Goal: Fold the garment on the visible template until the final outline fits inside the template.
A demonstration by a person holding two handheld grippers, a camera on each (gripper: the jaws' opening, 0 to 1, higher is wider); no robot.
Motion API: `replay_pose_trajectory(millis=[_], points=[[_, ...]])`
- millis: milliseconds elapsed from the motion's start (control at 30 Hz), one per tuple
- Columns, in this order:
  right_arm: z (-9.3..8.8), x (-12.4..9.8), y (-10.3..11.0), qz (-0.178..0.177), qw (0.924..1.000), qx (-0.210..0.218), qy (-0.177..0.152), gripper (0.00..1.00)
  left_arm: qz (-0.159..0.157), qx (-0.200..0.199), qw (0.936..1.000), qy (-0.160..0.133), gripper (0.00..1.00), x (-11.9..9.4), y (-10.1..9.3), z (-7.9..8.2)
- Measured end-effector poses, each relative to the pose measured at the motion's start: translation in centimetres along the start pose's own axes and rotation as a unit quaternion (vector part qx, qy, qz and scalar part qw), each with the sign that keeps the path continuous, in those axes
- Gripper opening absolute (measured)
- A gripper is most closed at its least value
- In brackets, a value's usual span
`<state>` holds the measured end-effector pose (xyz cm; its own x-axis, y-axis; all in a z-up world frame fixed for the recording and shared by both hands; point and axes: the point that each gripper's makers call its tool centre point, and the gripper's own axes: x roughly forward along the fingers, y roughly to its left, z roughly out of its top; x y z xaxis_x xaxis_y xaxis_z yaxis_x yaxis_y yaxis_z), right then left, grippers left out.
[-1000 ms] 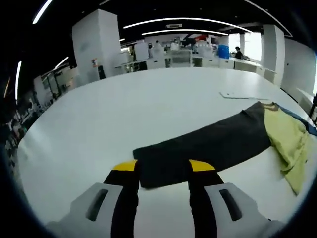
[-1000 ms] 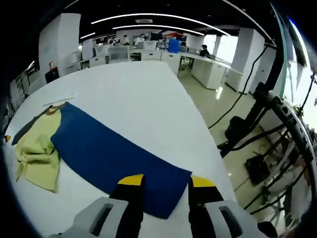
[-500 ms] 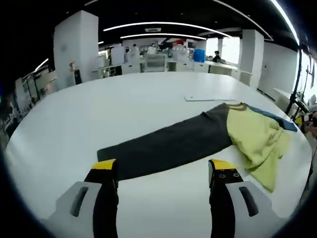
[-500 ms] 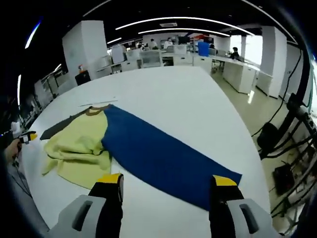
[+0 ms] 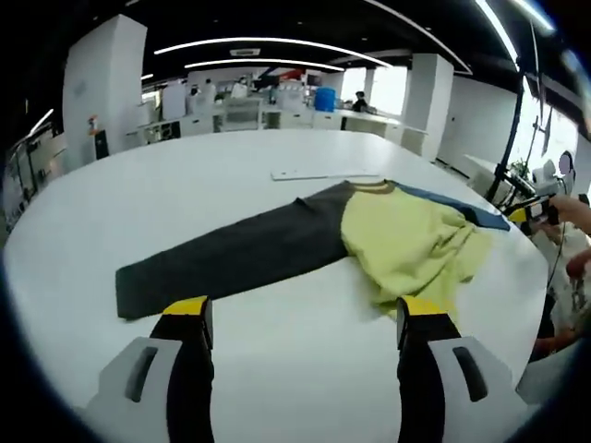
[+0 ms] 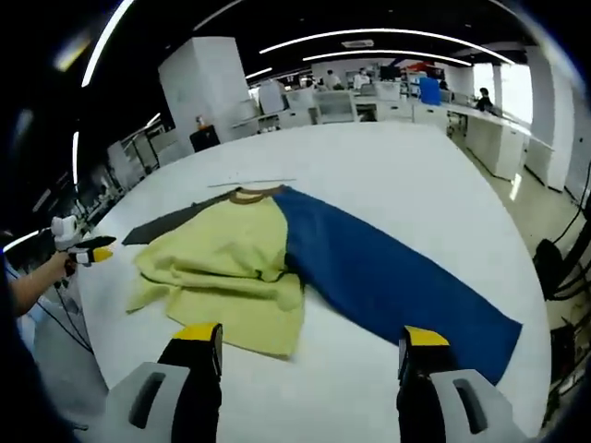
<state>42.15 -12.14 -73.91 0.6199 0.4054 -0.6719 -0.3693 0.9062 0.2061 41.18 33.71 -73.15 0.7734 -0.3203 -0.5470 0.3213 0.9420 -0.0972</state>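
Garment (image 5: 388, 245) lies on the white table (image 5: 231, 171), spread lengthwise: a yellow-green body bunched and wrinkled in the middle, a dark grey sleeve (image 5: 231, 258) stretched flat to one side, a blue sleeve (image 6: 388, 277) stretched flat to the other. Brown collar (image 6: 245, 195) at the far edge of the body; just beyond it a thin flat white strip (image 5: 323, 174) rests on the table, near the collar, contact cannot be told. No template outline can be made out on the table surface. Left gripper (image 5: 303, 314) hovers over bare table on the near side of the grey sleeve, jaws spread wide, nothing between them. Right gripper (image 6: 305, 340) likewise held with jaws wide apart and empty, its left jaw tip over the near hem of the yellow body. Left gripper also seen at the left edge of the right gripper view, held in a person's hand (image 6: 46, 272). Background: open-plan office with white columns, desks, ceiling light strips.
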Motion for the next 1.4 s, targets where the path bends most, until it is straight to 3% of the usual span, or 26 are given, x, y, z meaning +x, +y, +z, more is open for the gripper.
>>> replay_pose_trajectory(millis=[200,533,700,1067,1400], points=[[-0.6,0.9,1.7,0.016,0.9996,-0.022,0.011,0.74,-0.033,0.000,0.9994,0.008,0.78,0.6,-3.4,-1.0],[-1.4,2.5,3.2,0.038,0.9986,-0.033,0.016,0.66,-0.057,0.000,0.9982,0.018,0.73,1.5,-6.6,-2.8],[-1.8,3.3,3.1,0.033,0.9979,-0.052,0.021,0.59,-0.061,0.002,0.9978,0.026,0.71,1.9,-7.9,-3.8],[-2.9,4.5,2.2,0.008,0.9984,-0.051,0.023,0.39,-0.066,0.023,0.9958,0.059,0.56,2.7,-10.8,-6.9],[-3.3,4.9,1.6,-0.013,0.9985,-0.048,0.021,0.26,-0.065,0.005,0.9966,0.051,0.39,2.7,-11.8,-6.9]])
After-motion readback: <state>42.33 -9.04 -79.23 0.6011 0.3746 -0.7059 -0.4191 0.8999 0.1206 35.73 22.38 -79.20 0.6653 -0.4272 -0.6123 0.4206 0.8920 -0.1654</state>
